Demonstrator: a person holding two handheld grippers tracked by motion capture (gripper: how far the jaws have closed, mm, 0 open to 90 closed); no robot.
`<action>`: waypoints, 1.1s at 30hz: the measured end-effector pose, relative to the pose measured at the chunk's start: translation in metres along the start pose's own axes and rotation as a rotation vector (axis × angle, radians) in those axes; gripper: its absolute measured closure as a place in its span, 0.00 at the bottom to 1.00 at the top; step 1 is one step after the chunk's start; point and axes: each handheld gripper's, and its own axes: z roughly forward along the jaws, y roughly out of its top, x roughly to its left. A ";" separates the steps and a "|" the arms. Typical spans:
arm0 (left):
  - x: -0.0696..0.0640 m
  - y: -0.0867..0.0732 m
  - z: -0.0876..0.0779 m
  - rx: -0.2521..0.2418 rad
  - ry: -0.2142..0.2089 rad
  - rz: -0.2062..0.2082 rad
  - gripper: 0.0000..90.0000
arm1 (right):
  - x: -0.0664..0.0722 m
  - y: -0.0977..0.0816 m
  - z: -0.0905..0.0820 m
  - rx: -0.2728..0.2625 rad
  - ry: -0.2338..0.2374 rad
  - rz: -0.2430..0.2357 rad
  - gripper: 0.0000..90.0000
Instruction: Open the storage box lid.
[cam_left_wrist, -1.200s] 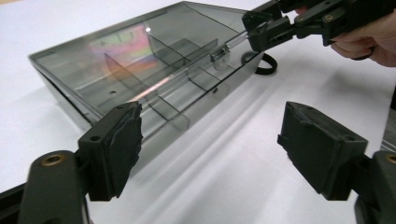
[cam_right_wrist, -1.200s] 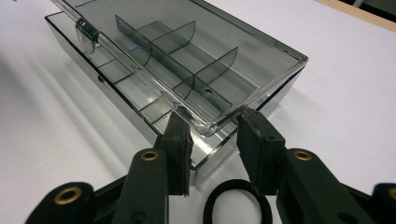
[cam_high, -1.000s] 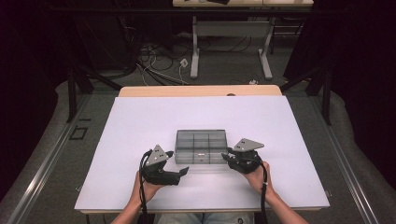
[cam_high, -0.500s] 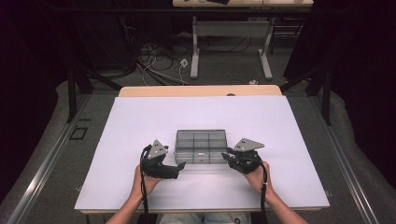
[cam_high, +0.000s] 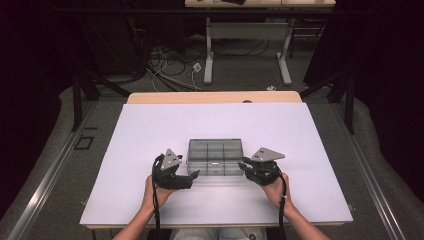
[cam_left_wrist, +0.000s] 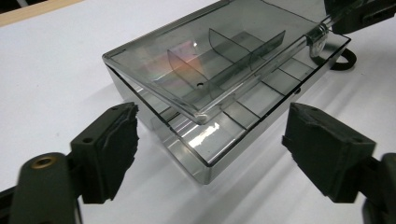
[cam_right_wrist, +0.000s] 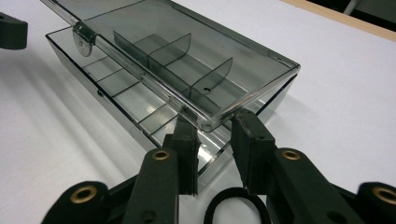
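Clear compartment box (cam_high: 215, 156) on white bench (cam_high: 150, 130), lid ajar. Left gripper (cam_left_wrist: 210, 154) jaws apart, just closing slightly; right gripper (cam_right_wrist: 212, 140) jaws narrowing about lid corner.

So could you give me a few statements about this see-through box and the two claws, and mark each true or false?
1. The clear box has its lid partly raised. True.
2. The compartments hold screws. False: they look empty.
3. The left gripper is clamped on the box. False: its jaws stand wide, clear of the near corner.
4. The right gripper has its jaws at the lid's corner. True.
5. The box sits on a white table. True.
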 end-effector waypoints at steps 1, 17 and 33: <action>-0.001 0.000 0.000 -0.001 0.004 0.009 0.21 | 0.000 0.000 0.000 -0.010 -0.004 0.002 0.80; -0.005 0.001 0.002 -0.048 0.081 0.030 0.51 | -0.001 0.001 -0.002 -0.026 -0.008 -0.001 0.79; -0.007 -0.003 0.001 -0.139 0.160 0.044 0.62 | -0.005 0.000 -0.001 -0.007 -0.017 -0.012 0.73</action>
